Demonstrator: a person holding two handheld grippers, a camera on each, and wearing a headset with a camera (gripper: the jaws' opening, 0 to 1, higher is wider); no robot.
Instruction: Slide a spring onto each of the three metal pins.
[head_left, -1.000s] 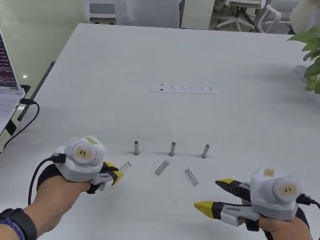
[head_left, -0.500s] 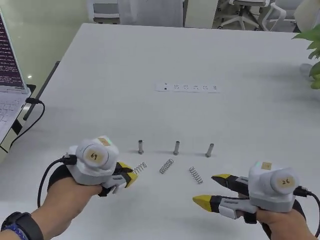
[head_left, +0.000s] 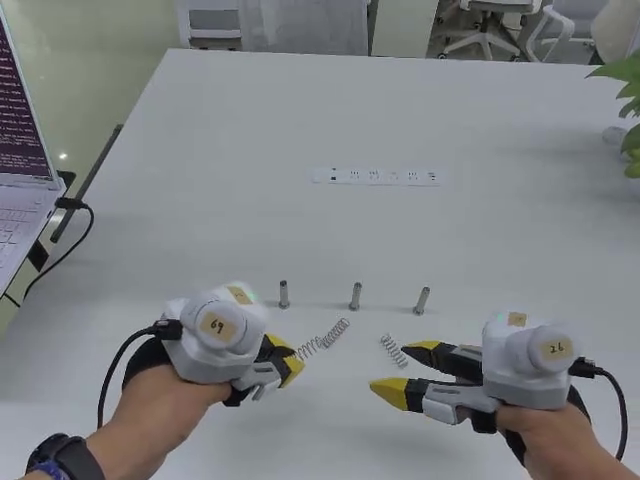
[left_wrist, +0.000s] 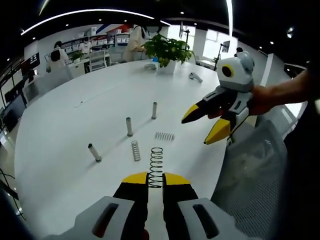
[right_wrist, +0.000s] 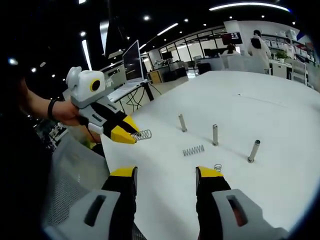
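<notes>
Three short metal pins stand upright in a row on the white table: left pin (head_left: 284, 293), middle pin (head_left: 355, 295), right pin (head_left: 422, 299). My left gripper (head_left: 291, 366) is shut on one end of a spring (head_left: 308, 347), which sticks out forward past its tips (left_wrist: 156, 167). That spring hangs just in front of the left and middle pins. A second spring (head_left: 337, 329) lies below the middle pin, and a third spring (head_left: 391, 349) lies near the right gripper's upper tip. My right gripper (head_left: 403, 368) is open and holds nothing (right_wrist: 166, 172).
A white power strip (head_left: 373, 176) lies flat further back on the table. A laptop (head_left: 18, 160) and black cable (head_left: 70, 235) sit at the left edge. Chairs (head_left: 500, 25) and a plant (head_left: 625, 90) border the far and right sides.
My left gripper, still holding its spring, has moved right, closer to the middle spring. The right gripper has drifted slightly left toward the third spring. The head camera has shifted a little.
</notes>
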